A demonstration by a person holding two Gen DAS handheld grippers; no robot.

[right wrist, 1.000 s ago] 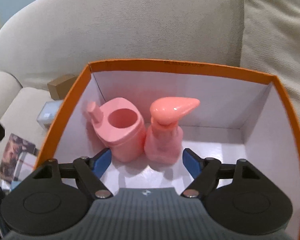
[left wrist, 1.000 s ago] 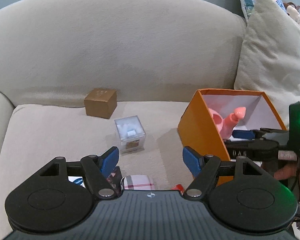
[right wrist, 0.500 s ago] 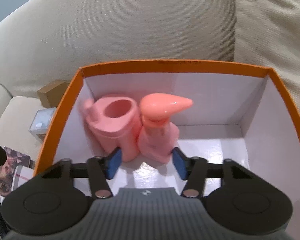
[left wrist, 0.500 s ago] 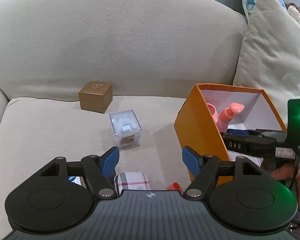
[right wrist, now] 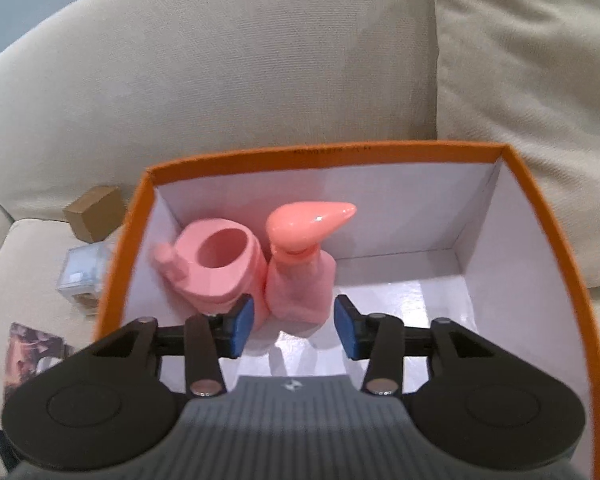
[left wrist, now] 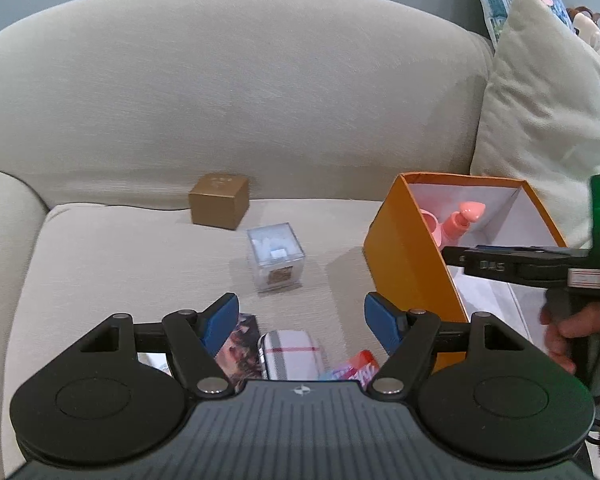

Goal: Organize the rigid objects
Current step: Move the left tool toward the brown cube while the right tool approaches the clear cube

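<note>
An orange box with white inside stands on the sofa seat; it also shows in the left wrist view. Inside it stand a pink pump bottle and a pink holder. My right gripper is over the box, open and empty, its pads on either side of the pump bottle's base without clear contact. My left gripper is open and empty above the seat. A clear cube box and a brown cube box sit beyond it.
Below my left gripper lie a plaid case, a dark photo card and a red packet. A cream cushion leans at the right behind the orange box. The sofa back rises behind everything.
My right gripper has narrowed and pulled back from the pink items, which look farther off. The left gripper has drawn back and risen, so the cubes look farther away.
</note>
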